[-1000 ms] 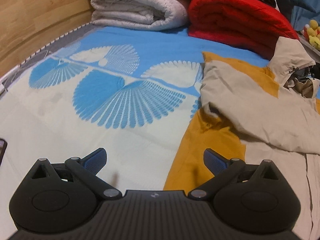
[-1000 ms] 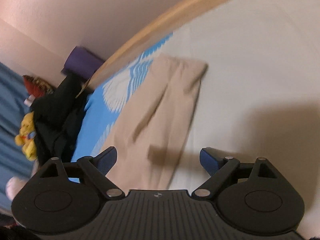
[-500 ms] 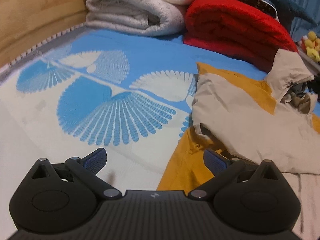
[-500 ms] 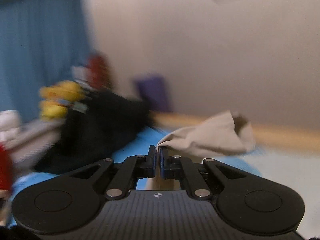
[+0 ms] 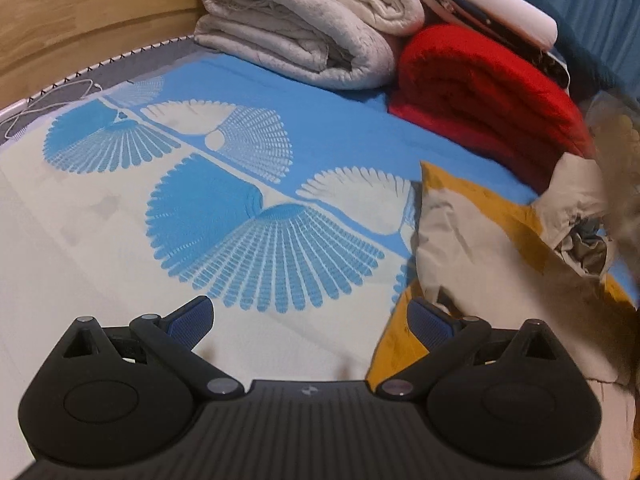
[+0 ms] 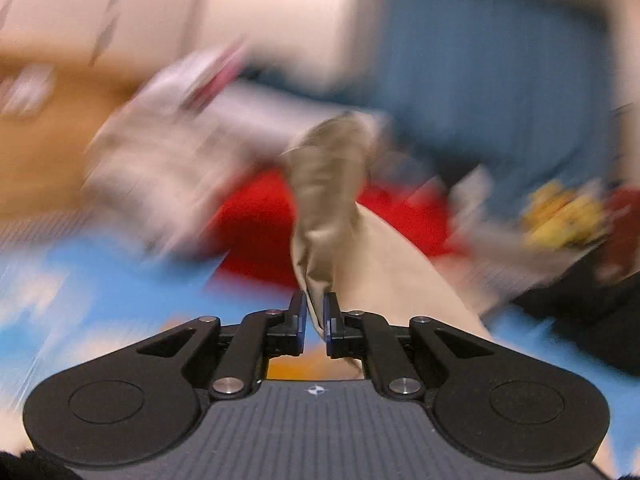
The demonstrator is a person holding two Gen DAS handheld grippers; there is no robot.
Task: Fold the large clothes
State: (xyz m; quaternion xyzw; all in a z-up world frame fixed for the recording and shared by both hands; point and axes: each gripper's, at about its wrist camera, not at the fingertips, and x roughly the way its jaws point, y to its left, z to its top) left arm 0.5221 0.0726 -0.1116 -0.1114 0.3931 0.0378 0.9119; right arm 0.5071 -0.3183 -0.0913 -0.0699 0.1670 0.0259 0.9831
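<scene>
Right gripper [image 6: 315, 316]: jaws have just been closing, now clamped on a fold of the beige-and-mustard jacket [image 6: 332, 216], cloth standing up just ahead of the pads; rest of that view badly blurred. Left gripper [image 5: 310, 316]: jaws wide, nothing between them, above the blue-and-white bedspread [image 5: 224, 208]. Jacket [image 5: 492, 248] lies ahead and right of its right finger. Folded white blanket [image 5: 304, 28] and red blanket [image 5: 488, 92] well ahead.
</scene>
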